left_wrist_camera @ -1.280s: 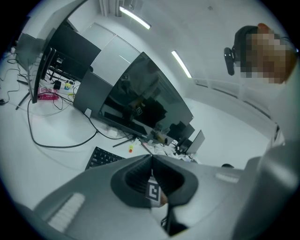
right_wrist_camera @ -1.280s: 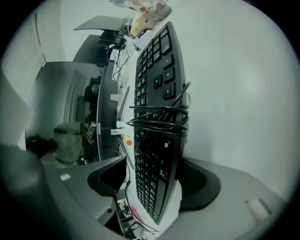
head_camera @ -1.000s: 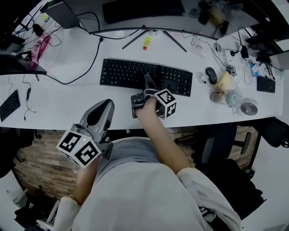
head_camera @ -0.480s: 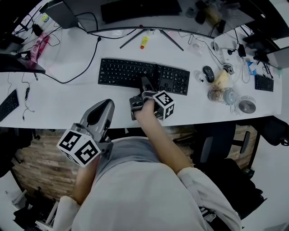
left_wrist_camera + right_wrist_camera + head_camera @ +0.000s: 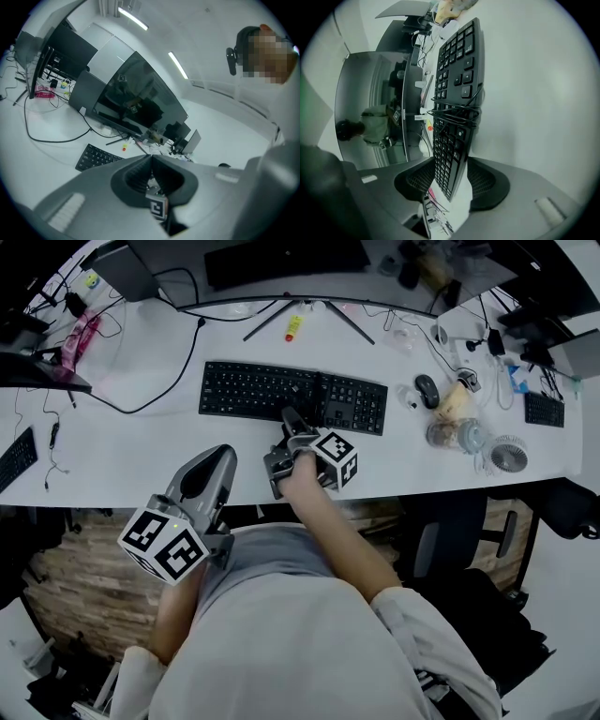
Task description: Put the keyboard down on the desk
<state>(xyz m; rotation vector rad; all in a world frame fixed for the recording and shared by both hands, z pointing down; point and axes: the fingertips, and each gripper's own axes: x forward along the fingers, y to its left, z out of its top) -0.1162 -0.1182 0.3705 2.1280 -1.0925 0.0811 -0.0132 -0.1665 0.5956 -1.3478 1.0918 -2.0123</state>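
The keyboard point(image 5: 292, 396) is lying flat on the tabletop point(image 5: 141, 446). Our right gripper point(image 5: 290, 420) is straddling its near edge, jaws just closing in but not pinching yet, probably lining up a hold. We're parking the left gripper point(image 5: 214, 465), pressed together, near our body and out of the way.

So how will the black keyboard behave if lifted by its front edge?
The keyboard looks rigid: probably no sag. The right tongs, whose jaws have just been closing round it, take only its front edge, so the far side may droop. Its looped cable could slip.
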